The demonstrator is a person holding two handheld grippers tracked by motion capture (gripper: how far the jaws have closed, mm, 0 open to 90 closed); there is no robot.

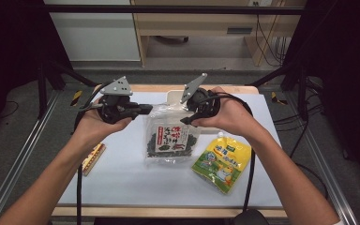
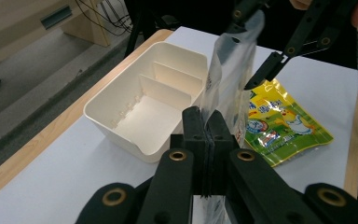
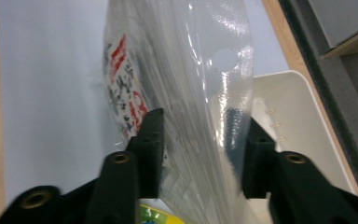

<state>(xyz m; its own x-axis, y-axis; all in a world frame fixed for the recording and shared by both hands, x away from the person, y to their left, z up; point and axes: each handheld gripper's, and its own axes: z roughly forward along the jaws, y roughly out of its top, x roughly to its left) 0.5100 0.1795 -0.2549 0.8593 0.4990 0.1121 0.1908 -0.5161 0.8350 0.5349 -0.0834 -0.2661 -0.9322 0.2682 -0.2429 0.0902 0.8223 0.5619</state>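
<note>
A clear bag of dark seaweed (image 1: 168,138) with a red and white label is held up over the white mat, its lower part near the surface. My left gripper (image 1: 146,110) is shut on the bag's top left edge; the left gripper view has its jaws (image 2: 207,140) pressed together on the clear film (image 2: 230,60). My right gripper (image 1: 191,116) is at the bag's top right corner. In the right gripper view it (image 3: 204,154) stands open, a jaw on each side of the bag (image 3: 191,93), with a wide gap and no grip.
A white bin with dividers (image 2: 144,100) stands just behind the bag at the table's far edge (image 1: 173,96). To the bag's right lies a yellow-green pouch (image 1: 222,161). A ruler-like stick (image 1: 93,158) rests near the left edge, under my left forearm.
</note>
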